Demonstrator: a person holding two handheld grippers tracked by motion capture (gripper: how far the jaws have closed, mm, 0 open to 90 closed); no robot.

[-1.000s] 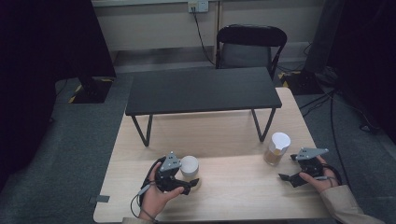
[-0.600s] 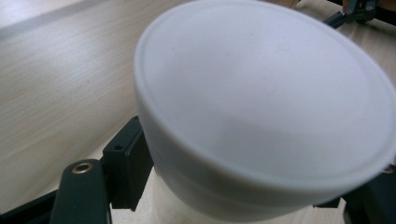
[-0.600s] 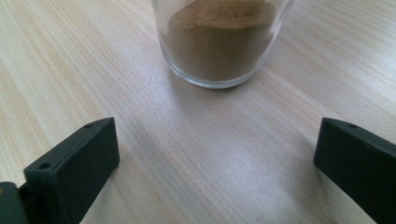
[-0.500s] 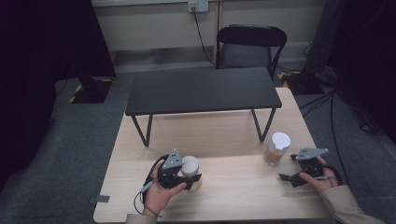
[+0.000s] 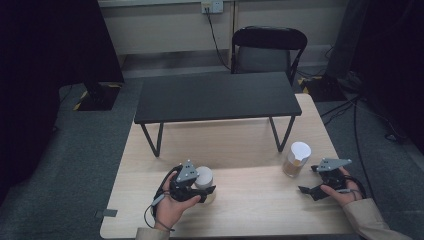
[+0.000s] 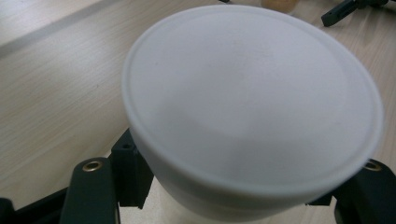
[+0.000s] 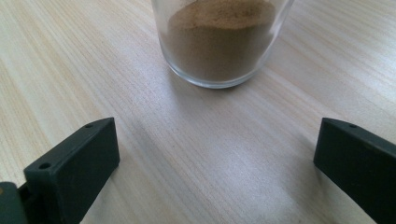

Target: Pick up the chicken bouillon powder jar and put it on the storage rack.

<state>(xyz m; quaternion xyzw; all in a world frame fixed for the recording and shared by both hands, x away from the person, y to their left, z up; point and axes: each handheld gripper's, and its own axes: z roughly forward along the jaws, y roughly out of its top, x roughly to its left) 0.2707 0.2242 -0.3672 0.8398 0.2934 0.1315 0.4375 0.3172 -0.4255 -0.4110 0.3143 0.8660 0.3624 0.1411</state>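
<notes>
At the near edge of the pale wooden table (image 5: 250, 210), the left gripper (image 5: 196, 189) was clamped around a white-lidded round jar (image 6: 252, 116). The right gripper (image 5: 312, 190) rested with jaws spread wide, just short of a clear glass jar of brown powder (image 7: 222, 39). Beyond stood a low black bench (image 5: 215, 95) and a black chair (image 5: 267, 47).

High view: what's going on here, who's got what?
A person sits at the light wooden table with a gripper in each hand. The left gripper has its jaws closed around a white-lidded round container near the table's front edge. The right gripper is open, jaws spread wide, and holds nothing; it points at a clear glass jar of brown powder with a white lid, just short of it. A low black bench-like stand sits behind.
</notes>
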